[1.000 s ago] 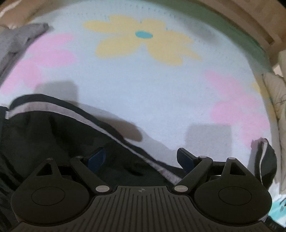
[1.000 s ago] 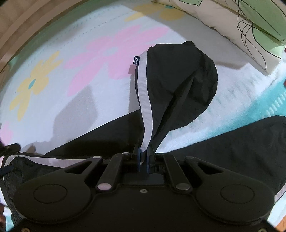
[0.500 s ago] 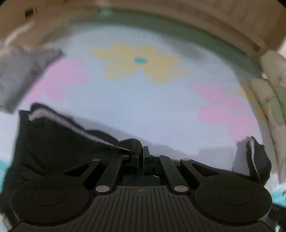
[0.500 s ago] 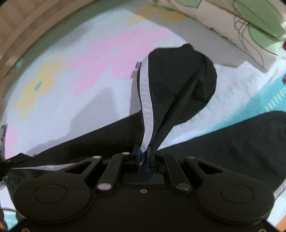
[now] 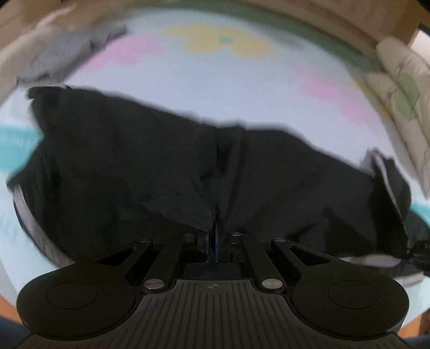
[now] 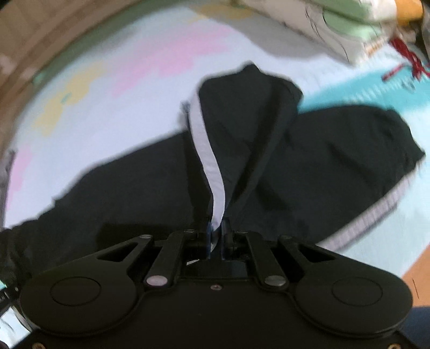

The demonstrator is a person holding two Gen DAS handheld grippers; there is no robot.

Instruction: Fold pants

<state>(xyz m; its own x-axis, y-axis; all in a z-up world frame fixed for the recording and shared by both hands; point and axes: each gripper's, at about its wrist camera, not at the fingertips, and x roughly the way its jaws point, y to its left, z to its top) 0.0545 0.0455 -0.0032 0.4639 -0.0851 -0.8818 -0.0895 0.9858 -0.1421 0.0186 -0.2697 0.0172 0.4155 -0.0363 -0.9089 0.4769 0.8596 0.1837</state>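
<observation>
Red cords [image 6: 411,57] appear only in the right wrist view.

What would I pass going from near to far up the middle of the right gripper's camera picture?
Right gripper, shut on the pants' white stripe → raised black pants → pale flowered blanket → leaf-print pillow.

Flowered blanket [image 5: 215,88], grey cloth [image 5: 70,53], leaf-print pillow [image 5: 403,96], wooden floor [image 6: 414,279]
</observation>
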